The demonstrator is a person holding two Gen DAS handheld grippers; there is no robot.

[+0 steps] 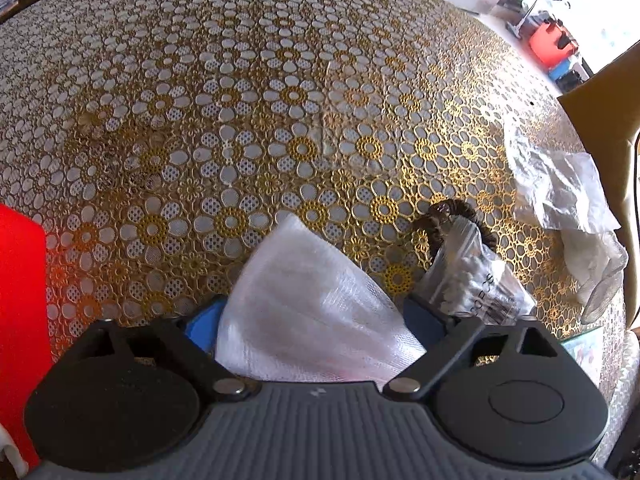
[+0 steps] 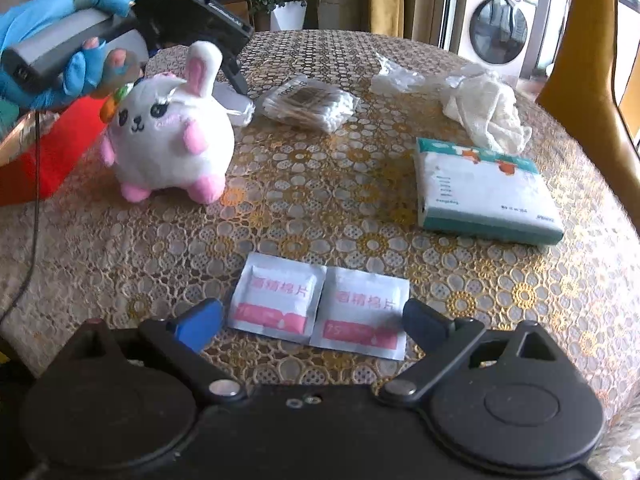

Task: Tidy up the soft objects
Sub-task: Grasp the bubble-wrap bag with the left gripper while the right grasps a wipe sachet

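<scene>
In the left wrist view a white bubble-wrap packet (image 1: 316,308) lies between the open fingers of my left gripper (image 1: 314,320); I cannot tell whether they touch it. A bag of cotton swabs (image 1: 476,280) lies just right of it. In the right wrist view my right gripper (image 2: 314,320) is open just above two joined alcohol-pad sachets (image 2: 320,306) at the table's near edge. A white and pink plush rabbit (image 2: 168,136) stands at the left. The swab bag (image 2: 308,106), a white cloth (image 2: 488,112) and a tissue pack (image 2: 484,192) lie beyond. The left gripper (image 2: 236,80) is behind the rabbit.
A gold flower-lace cloth (image 2: 320,208) covers the round table. A red box (image 1: 20,280) stands at the left edge. Crumpled clear plastic (image 2: 396,76) lies at the back. A yellow chair back (image 2: 592,80) stands at the right, a washing machine (image 2: 496,28) behind it.
</scene>
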